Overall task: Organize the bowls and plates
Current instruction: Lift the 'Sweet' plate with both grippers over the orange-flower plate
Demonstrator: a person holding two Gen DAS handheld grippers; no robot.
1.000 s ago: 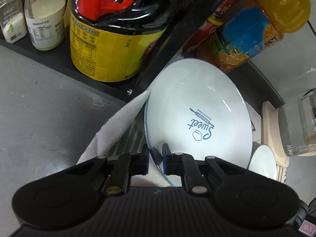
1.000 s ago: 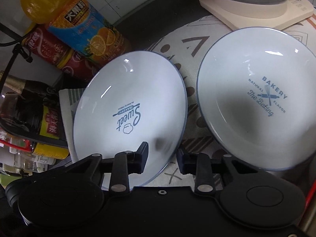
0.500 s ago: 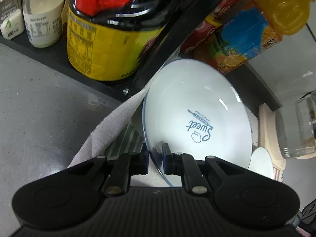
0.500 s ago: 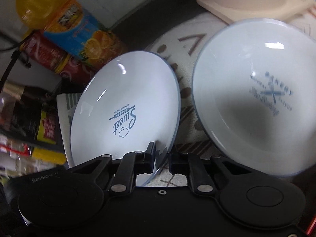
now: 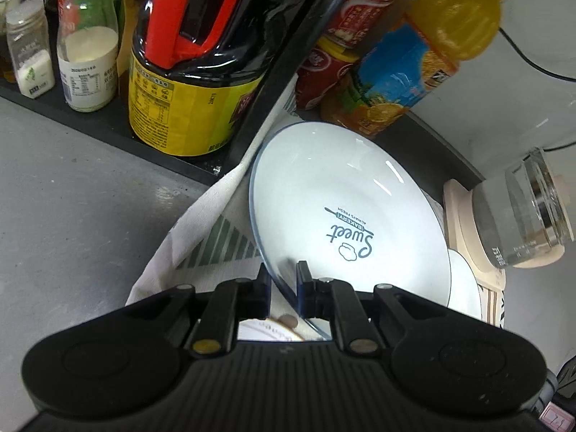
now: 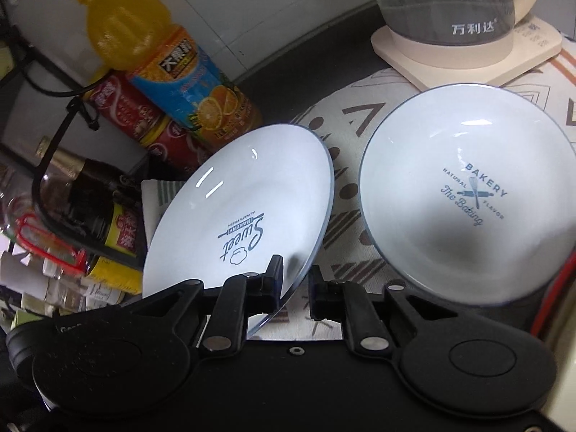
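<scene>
Two grippers met on one white plate (image 5: pixel 345 216) printed "Sweet Bakery", which was tilted up on edge above a patterned cloth (image 6: pixel 345 194). Nearest the left wrist camera, the left gripper (image 5: pixel 283 289) had its fingers pinched onto the plate's near rim. In the right wrist view, the right gripper (image 6: pixel 293 288) straddled the same rim with its jaws parted; one finger lay against the plate face, while the other stood clear of it. Just right of the plate, a white bowl (image 6: pixel 468 194) marked "Bakery" sat on the cloth, apart from the plate. Farther back stood an orange juice bottle (image 6: pixel 172 68), red cans (image 6: pixel 122 108) and a large dark sauce bottle (image 5: pixel 194 72), with a glass kettle (image 6: pixel 450 0) on its cream base behind the bowl.
</scene>
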